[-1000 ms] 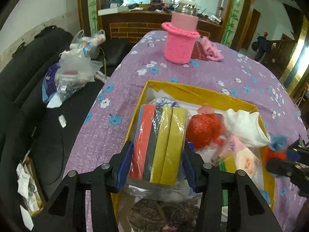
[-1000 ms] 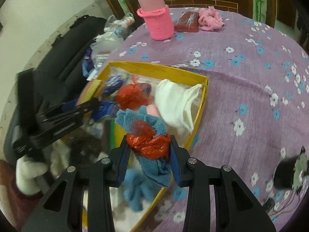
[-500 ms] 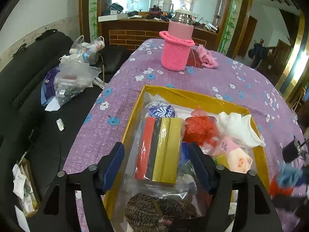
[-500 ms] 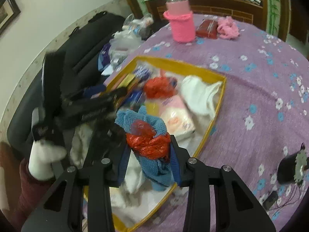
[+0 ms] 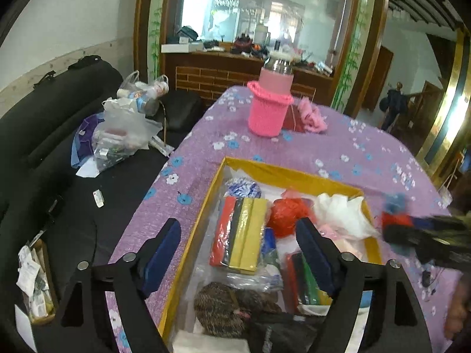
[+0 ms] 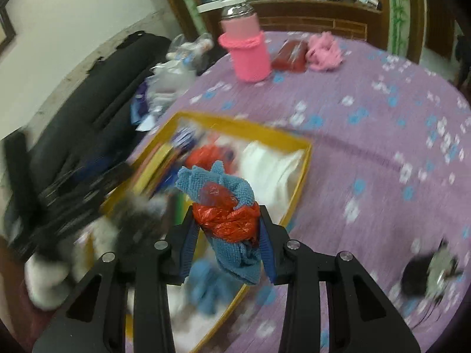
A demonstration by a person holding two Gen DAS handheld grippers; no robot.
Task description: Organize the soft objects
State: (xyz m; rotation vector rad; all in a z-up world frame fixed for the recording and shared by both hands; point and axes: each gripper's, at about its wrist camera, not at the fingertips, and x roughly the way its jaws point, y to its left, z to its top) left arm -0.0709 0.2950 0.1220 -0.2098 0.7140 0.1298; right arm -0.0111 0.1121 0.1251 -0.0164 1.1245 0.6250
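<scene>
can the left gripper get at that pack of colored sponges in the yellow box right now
Probably yes. The left gripper is open and empty, the sponge pack lies uncovered on top in the yellow box, directly ahead between its fingers.

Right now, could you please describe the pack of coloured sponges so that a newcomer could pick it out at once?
On the purple flowered tablecloth sits a yellow box. Along its left side, just in front of a blue-and-white patterned ball, lies the sponge pack. It is the only plastic-wrapped block with red, black and yellow slabs side by side.

Motion-blurred right tongs [image 5: 391, 223], box [image 6: 294, 141] contents
</scene>
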